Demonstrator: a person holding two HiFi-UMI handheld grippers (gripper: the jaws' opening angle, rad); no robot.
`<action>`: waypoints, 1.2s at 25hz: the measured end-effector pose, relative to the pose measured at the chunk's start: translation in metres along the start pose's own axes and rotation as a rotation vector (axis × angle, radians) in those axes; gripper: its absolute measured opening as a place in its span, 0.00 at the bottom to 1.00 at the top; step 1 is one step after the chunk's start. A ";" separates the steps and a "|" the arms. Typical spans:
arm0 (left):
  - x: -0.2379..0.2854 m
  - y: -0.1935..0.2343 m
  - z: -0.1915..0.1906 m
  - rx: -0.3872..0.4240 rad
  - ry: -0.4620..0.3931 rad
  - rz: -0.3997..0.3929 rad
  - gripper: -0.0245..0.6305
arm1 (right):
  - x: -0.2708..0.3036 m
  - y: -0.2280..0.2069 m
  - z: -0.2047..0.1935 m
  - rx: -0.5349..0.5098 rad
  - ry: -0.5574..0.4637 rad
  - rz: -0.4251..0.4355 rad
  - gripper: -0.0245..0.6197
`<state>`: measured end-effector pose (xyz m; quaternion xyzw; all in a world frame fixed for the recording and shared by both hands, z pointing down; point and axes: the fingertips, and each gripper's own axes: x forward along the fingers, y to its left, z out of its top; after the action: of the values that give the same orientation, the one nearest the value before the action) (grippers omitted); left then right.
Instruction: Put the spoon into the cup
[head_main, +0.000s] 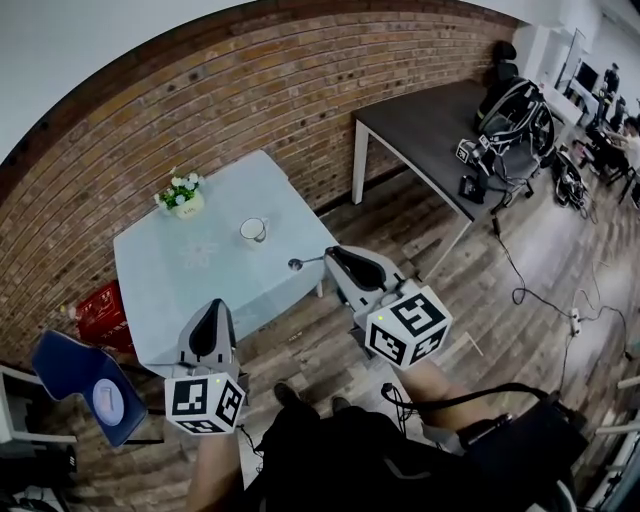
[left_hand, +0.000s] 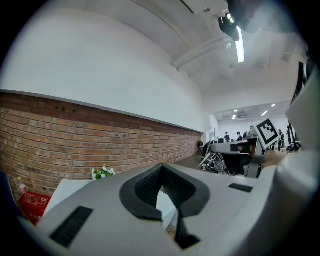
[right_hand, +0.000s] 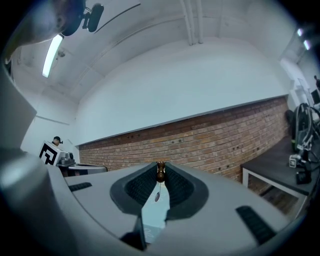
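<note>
A white cup (head_main: 254, 229) stands near the far right side of the pale blue table (head_main: 190, 280). My right gripper (head_main: 331, 257) hovers just off the table's right edge, shut on the handle of a spoon (head_main: 300, 263) whose bowl points toward the table. In the right gripper view the spoon (right_hand: 159, 180) sticks out level between the pressed pads, with the table (right_hand: 152, 212) beyond. My left gripper (head_main: 212, 312) is over the table's near edge with its jaws together and nothing in them; the left gripper view shows its tips (left_hand: 161, 167) meeting.
A small pot of white flowers (head_main: 181, 196) sits at the table's far left. A red crate (head_main: 100, 310) and a blue chair (head_main: 85, 380) are to the left. A dark desk (head_main: 430, 125) with gear stands to the right, above cables on the wooden floor. A brick wall runs behind.
</note>
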<state>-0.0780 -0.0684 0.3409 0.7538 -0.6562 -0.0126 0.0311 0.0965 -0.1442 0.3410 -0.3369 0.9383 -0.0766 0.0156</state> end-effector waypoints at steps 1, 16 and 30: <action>0.005 0.004 0.000 -0.001 -0.004 -0.002 0.05 | 0.007 -0.001 -0.001 -0.005 0.002 0.002 0.13; 0.069 0.091 0.007 -0.023 -0.024 -0.079 0.05 | 0.112 -0.010 0.007 -0.012 0.009 -0.074 0.13; 0.106 0.145 0.000 -0.053 -0.010 -0.207 0.05 | 0.181 -0.018 -0.004 0.001 0.042 -0.163 0.13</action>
<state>-0.2068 -0.1934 0.3522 0.8164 -0.5745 -0.0368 0.0463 -0.0323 -0.2728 0.3515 -0.4106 0.9078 -0.0852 -0.0100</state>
